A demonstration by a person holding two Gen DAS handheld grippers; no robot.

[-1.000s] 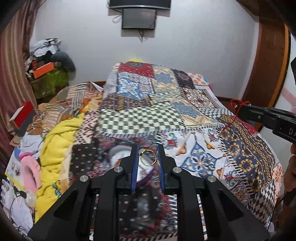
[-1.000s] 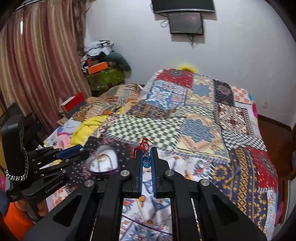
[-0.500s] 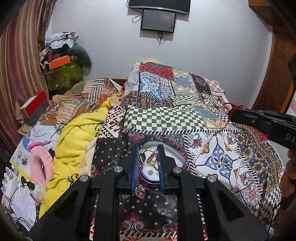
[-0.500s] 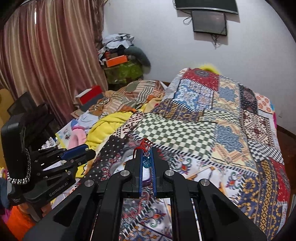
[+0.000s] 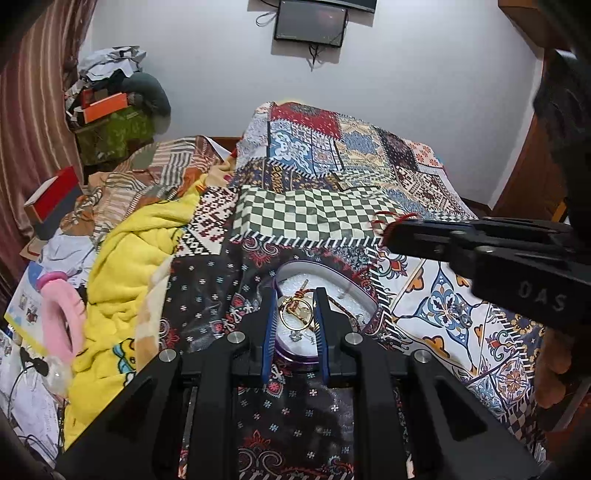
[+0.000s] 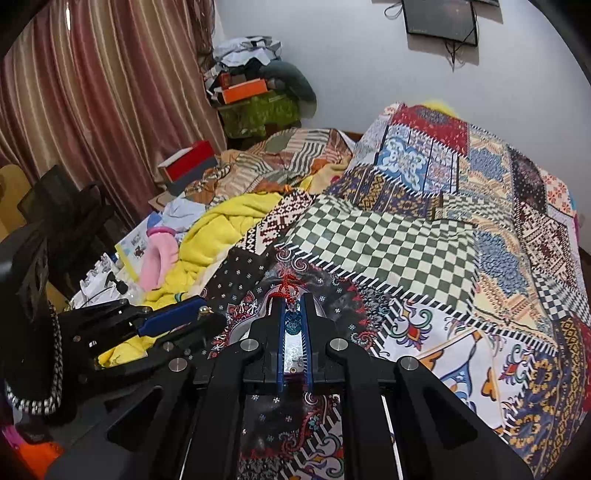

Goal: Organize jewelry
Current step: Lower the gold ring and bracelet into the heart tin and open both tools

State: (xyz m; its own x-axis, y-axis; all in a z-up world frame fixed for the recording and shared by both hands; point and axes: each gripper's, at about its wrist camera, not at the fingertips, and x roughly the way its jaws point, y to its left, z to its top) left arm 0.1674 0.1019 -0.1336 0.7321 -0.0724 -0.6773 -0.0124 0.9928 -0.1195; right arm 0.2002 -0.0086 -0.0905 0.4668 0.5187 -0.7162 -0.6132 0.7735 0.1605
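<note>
Over the patchwork bedspread (image 5: 314,221), hovering above an oval jewelry box (image 5: 364,295) with white lining. Left gripper (image 5: 295,310) clamping a gold ring (image 5: 297,314) between blue pads, directly over the box. Right gripper (image 6: 293,314) pinching a blue bead pendant (image 6: 293,325) on red cord (image 6: 290,282), jaws nearly together around it.

Cluttered bedroom, bed against white wall.

We see a patchwork quilt (image 5: 332,221) covering the bed, a yellow blanket (image 5: 125,266) bunched on its left side, striped reddish curtains (image 6: 92,110) at left, a dark screen (image 5: 310,24) mounted on the white wall (image 5: 424,74), wooden panelling (image 5: 528,177) at right, and piled boxes and clothes (image 6: 255,92) in the corner.
</note>
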